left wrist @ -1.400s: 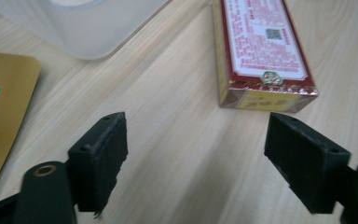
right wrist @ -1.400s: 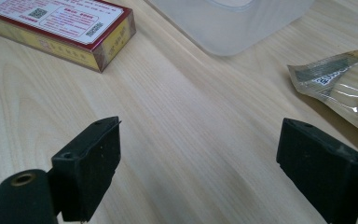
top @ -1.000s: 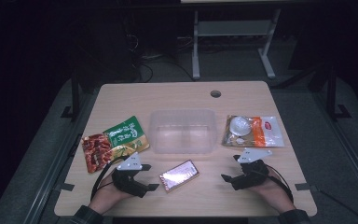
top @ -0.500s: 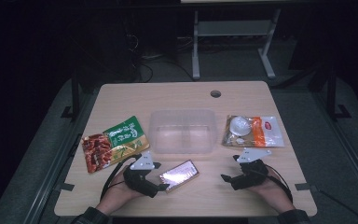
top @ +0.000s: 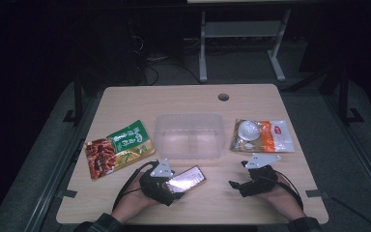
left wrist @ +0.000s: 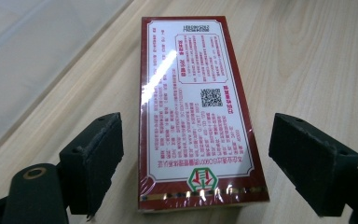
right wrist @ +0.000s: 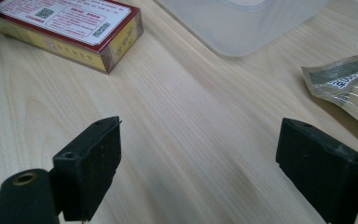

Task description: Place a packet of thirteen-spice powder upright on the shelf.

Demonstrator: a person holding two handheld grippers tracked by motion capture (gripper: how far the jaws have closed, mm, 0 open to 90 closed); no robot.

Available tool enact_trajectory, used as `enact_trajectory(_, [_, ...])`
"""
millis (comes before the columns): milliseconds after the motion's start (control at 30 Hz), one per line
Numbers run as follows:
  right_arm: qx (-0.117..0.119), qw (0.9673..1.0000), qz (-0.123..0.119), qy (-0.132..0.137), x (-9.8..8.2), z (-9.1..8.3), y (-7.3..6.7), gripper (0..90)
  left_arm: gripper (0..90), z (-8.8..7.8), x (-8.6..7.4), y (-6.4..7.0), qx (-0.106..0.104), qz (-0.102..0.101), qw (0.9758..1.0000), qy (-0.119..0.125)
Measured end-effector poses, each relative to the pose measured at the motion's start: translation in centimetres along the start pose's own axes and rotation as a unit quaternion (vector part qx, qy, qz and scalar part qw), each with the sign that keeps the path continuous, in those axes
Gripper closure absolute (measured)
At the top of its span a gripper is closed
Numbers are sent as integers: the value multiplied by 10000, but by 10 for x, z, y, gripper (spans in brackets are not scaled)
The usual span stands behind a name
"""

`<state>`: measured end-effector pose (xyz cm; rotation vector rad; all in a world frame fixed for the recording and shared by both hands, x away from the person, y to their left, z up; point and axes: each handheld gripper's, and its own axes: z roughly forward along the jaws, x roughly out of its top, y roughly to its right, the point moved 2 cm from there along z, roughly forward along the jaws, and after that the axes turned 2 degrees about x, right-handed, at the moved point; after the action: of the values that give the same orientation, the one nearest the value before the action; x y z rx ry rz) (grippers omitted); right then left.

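A dark red box (top: 188, 178) with a white printed label lies flat near the table's front edge, just in front of a clear plastic container (top: 189, 117). My left gripper (top: 176, 186) is at the box's left end. In the left gripper view the box (left wrist: 193, 116) lies between the two jaws of my left gripper (left wrist: 198, 156); they have just been opening and stand open, with a gap on each side. My right gripper (top: 235, 185) rests open at the front right, and nothing lies between the jaws of the right gripper (right wrist: 200, 158).
A green and red snack pack (top: 118, 149) lies left of the container. An orange and white pack (top: 262, 136) lies to its right, and its corner (right wrist: 349, 81) shows in the right gripper view. The box (right wrist: 70, 25) and container (right wrist: 242, 23) lie ahead there. A cable hole (top: 223, 97) sits at the back.
My left gripper has slid to the right along the table until its jaws stand on either side of the red box's end. The right hand has kept still.
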<state>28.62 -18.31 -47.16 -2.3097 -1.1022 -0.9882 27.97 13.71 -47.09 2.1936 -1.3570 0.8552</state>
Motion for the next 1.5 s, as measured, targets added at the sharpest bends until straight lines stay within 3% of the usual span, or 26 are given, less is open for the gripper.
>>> enact_trajectory(133, [-5,10000,-10,13,0,0,0,133,205,4,-3,1,-6,-61,9999,-83])
enact_trajectory(267, [-5,10000,-9,2,0,0,0,133,222,5,-5,0,51,75,9998,-152])
enact_trajectory(400, [-7,10000,24,8,0,0,0,134,231,7,-6,2,50,83,9997,-225])
enact_trajectory(1033, [-19,10000,-25,19,0,0,1,136,310,7,-6,3,186,59,9996,-208])
enact_trajectory(1100, [-11,10000,-33,28,0,0,1,136,312,5,-5,2,183,129,9993,-290])
enact_trajectory(1300, [-10,10000,-30,51,0,-1,2,134,314,0,-2,0,138,2,9997,-184])
enact_trajectory(1400, [-4,10000,-54,80,1,-3,2,136,315,-6,-1,-4,52,62,9999,-152])
enact_trajectory(1500, [17,9999,-63,85,1,-4,2,136,315,-10,0,-5,-50,-15,10000,71])
